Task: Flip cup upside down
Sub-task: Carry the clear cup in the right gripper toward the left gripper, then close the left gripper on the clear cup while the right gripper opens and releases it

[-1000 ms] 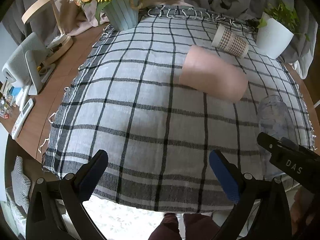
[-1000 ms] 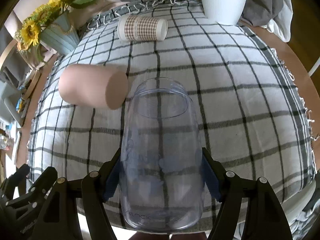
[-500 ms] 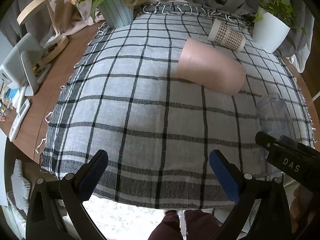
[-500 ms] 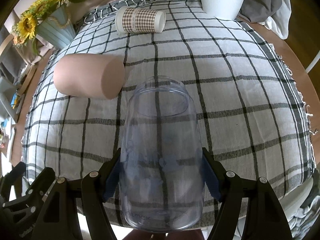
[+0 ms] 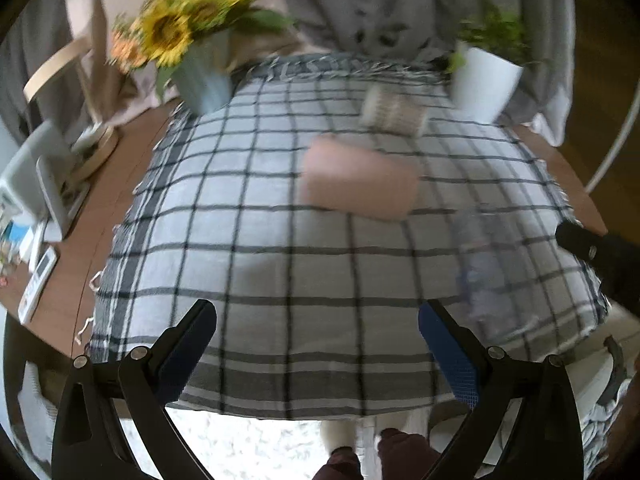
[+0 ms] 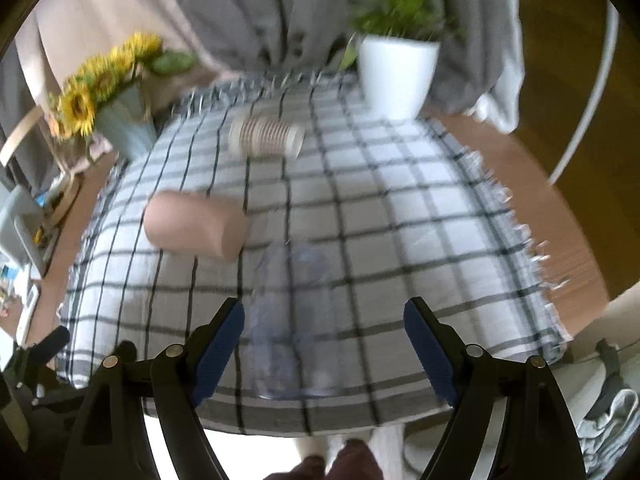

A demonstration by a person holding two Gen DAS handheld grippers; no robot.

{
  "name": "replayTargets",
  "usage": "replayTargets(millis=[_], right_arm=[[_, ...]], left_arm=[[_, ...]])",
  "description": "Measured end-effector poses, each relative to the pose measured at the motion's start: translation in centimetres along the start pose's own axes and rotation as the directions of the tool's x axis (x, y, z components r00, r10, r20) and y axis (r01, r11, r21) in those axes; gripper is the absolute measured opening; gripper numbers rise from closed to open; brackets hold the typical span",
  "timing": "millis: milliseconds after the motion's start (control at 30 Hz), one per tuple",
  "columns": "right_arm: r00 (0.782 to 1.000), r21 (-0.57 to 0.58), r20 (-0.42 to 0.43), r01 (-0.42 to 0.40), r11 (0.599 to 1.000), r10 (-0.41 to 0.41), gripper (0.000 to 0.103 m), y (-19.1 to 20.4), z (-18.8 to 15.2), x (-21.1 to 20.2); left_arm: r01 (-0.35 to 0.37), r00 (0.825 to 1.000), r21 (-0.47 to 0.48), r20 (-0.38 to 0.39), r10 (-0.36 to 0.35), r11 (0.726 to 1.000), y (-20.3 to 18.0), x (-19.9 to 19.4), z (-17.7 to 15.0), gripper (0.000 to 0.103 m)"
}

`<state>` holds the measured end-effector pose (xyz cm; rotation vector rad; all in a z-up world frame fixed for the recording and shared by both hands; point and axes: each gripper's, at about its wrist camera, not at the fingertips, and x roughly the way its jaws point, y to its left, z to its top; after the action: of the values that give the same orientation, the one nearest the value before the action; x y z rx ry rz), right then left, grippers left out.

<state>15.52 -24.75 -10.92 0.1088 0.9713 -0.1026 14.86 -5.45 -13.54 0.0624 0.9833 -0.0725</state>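
A clear plastic cup [image 6: 294,320] stands upside down on the checked cloth near the table's front edge, blurred by motion; it also shows in the left wrist view [image 5: 486,268]. My right gripper [image 6: 324,344] is open, its jaws wide apart and pulled back from the cup, touching nothing. My left gripper [image 5: 318,350] is open and empty over the front edge of the table. A pink cup [image 6: 196,226] and a checked paper cup [image 6: 266,136] lie on their sides farther back.
A sunflower vase [image 5: 202,76] stands at the back left and a white plant pot [image 6: 394,70] at the back right. Bare wooden table [image 5: 104,208] with small items lies left of the cloth [image 5: 280,264]. The right gripper's body [image 5: 600,256] is at the right edge.
My right gripper let go of the clear cup, opened wide and drew back. Both grippers pulled back and up from the table; the views are blurred.
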Motion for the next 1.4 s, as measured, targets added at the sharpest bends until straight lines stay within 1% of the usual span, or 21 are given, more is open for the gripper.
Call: replayTargets(millis=[67, 133, 233, 333, 400, 467, 667, 833, 967, 1133, 1333, 1400], right_arm=[[0.999, 0.003, 0.041, 0.024, 1.000, -0.024, 0.084, -1.1, 0.1, -1.4], [0.997, 0.006, 0.060, 0.038, 0.999, -0.039, 0.084, -2.0, 0.2, -2.1], [0.997, 0.009, 0.056, 0.047, 0.999, -0.048, 0.084, -3.9, 0.3, -2.4], [0.998, -0.003, 0.045, 0.044, 0.999, -0.044, 0.084, -5.5, 0.2, -2.3], [0.998, -0.021, 0.035, 0.043, 0.999, -0.042, 0.084, -6.6, 0.1, -2.1], [0.999, -0.039, 0.032, 0.040, 0.998, -0.039, 0.084, -7.7, -0.1, -2.0], [1.000, -0.109, 0.016, 0.002, 0.994, 0.000, 0.084, -9.9, -1.0, -0.9], [0.998, -0.132, -0.048, -0.037, 0.991, 0.031, 0.084, -11.3, -2.2, 0.9], [0.996, -0.150, -0.083, -0.043, 0.988, 0.031, 0.084, -11.7, -3.1, 2.2], [0.993, -0.173, -0.112, -0.050, 0.984, 0.030, 0.084, -11.9, -3.8, 3.4], [0.989, -0.181, -0.141, -0.057, 0.982, 0.032, 0.084, -11.9, -4.2, 4.5], [0.987, -0.169, -0.154, -0.066, 0.983, 0.040, 0.084, -12.1, -4.3, 4.7]], left_arm=[[0.019, 1.000, 0.023, 0.015, -0.020, 1.000, -1.3, -0.5, -0.2, 0.103], [0.041, 0.999, 0.040, 0.029, -0.042, 0.998, -2.7, -0.9, -0.4, 0.103], [0.056, 0.997, 0.057, 0.058, -0.059, 0.997, -4.9, -1.6, -0.8, 0.103], [0.041, 0.995, 0.069, 0.089, -0.047, 0.997, -7.6, -2.3, -1.4, 0.103], [0.047, 0.994, 0.050, 0.096, -0.051, 0.998, -8.8, -2.4, -1.7, 0.103], [0.072, 0.993, 0.037, 0.095, -0.075, 0.997, -9.9, -2.3, -2.1, 0.103], [0.076, 0.994, -0.015, 0.080, -0.074, 0.997, -12.5, -0.9, -3.5, 0.103], [0.045, 0.993, -0.039, 0.108, -0.041, 0.998, -13.6, 0.6, -4.5, 0.103], [0.013, 0.988, -0.039, 0.156, -0.007, 0.999, -14.2, 1.8, -5.4, 0.103], [0.018, 0.986, -0.043, 0.168, -0.010, 0.999, -14.3, 3.2, -5.6, 0.101], [0.006, 0.984, -0.051, 0.180, 0.003, 0.999, -14.4, 4.0, -5.4, 0.095], [0.007, 0.982, -0.043, 0.187, 0.001, 0.999, -14.4, 4.1, -5.4, 0.090]])
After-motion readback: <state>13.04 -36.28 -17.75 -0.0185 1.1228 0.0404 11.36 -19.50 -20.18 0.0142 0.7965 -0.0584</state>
